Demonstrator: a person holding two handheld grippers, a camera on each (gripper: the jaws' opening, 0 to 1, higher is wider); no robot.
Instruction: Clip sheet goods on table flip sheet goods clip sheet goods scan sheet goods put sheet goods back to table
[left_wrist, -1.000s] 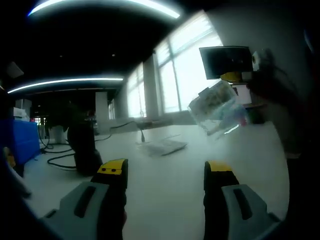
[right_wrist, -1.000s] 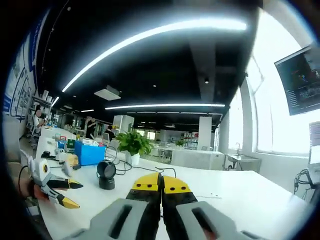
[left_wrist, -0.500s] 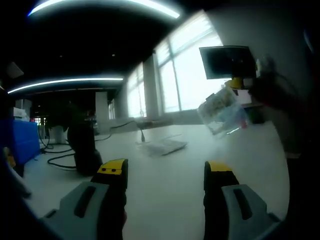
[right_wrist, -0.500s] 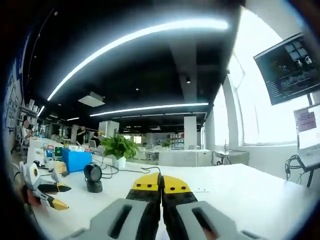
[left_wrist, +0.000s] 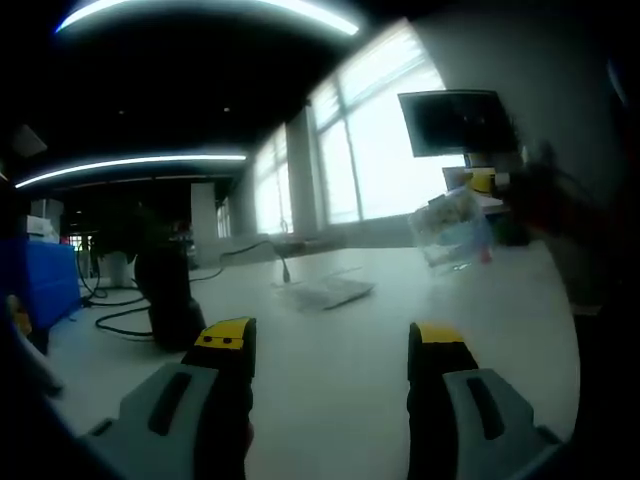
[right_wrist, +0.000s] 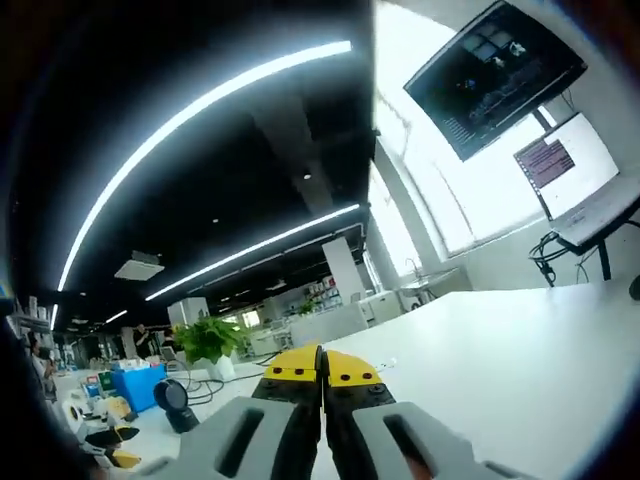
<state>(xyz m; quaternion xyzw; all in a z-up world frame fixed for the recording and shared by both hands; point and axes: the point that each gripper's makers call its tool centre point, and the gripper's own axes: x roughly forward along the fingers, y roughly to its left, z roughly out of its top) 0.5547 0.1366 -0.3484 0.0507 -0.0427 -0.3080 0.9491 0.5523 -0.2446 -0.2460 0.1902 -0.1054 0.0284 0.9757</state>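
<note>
The sheet goods (left_wrist: 453, 226), a clear packet with printed contents, hangs in the air over the white table (left_wrist: 340, 400) at the right of the left gripper view. My right gripper (left_wrist: 482, 184) holds its upper edge there, yellow tips showing. In the right gripper view my right gripper (right_wrist: 321, 368) has its jaws pressed together; the sheet itself is hidden between them. My left gripper (left_wrist: 330, 338) stands open low over the table with nothing between its fingers, well short of the packet.
A black scanner (left_wrist: 168, 300) stands on the table to the left, with cables and a blue box (left_wrist: 45, 280) beyond. A flat white item (left_wrist: 325, 292) lies mid-table. A wall monitor (right_wrist: 495, 75), a laptop (right_wrist: 580, 170) and a plant (right_wrist: 205, 345) are farther off.
The right gripper has carried the packet to the right and slightly lower in the left gripper view, and the right gripper view has swung toward the monitor. The left gripper has stayed still.
</note>
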